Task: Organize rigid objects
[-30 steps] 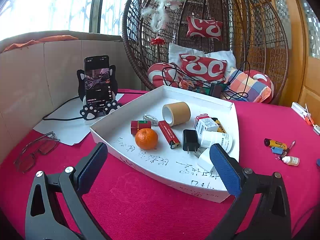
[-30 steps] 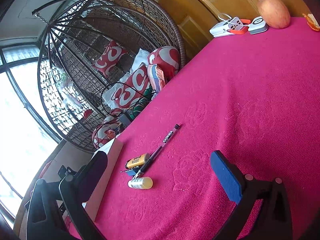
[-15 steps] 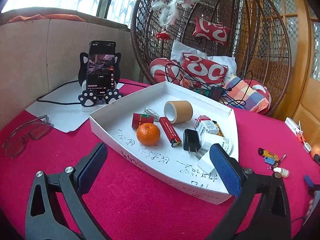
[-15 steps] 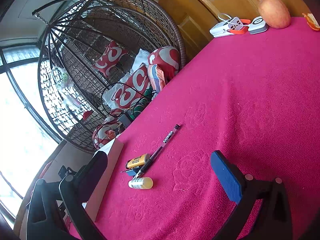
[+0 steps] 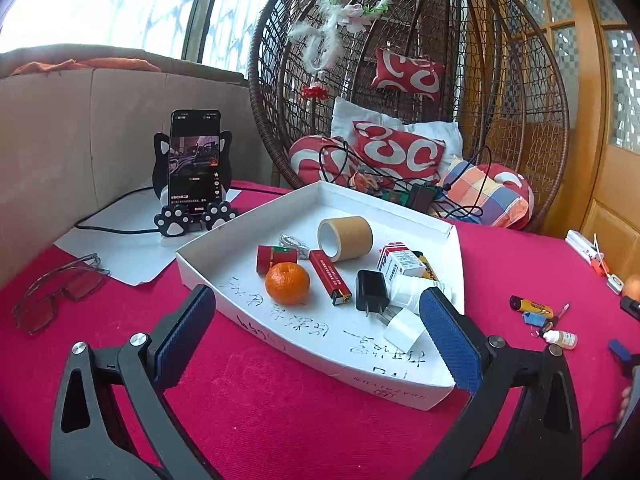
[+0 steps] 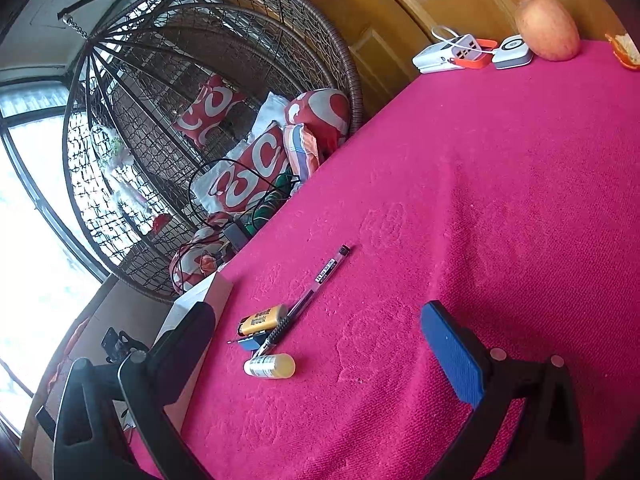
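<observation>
The white tray (image 5: 224, 280), light and stiff, sits filled on the counter (image 6: 500, 200) before the wide-open, empty left hand-held gripper (image 5: 316, 320), while only the equally open, empty right hand-held gripper (image 6: 316, 340) view shows the slim pen (image 6: 320, 280), best pinched mid-barrel, and small slippery bottle (image 6: 270, 366).

A black smartphone (image 5: 195, 160) stands upright in a black-and-white cat-shaped holder (image 5: 191, 216) at ten o'clock, on a white paper sheet (image 5: 124, 252). Clear-framed red-tinted glasses (image 5: 56, 292) lie on the crimson tablecloth (image 5: 280, 412) at nine o'clock. At twelve o'clock hangs a brown wicker egg chair (image 5: 408, 80) holding red-and-white patterned cushions (image 5: 400, 152).
</observation>
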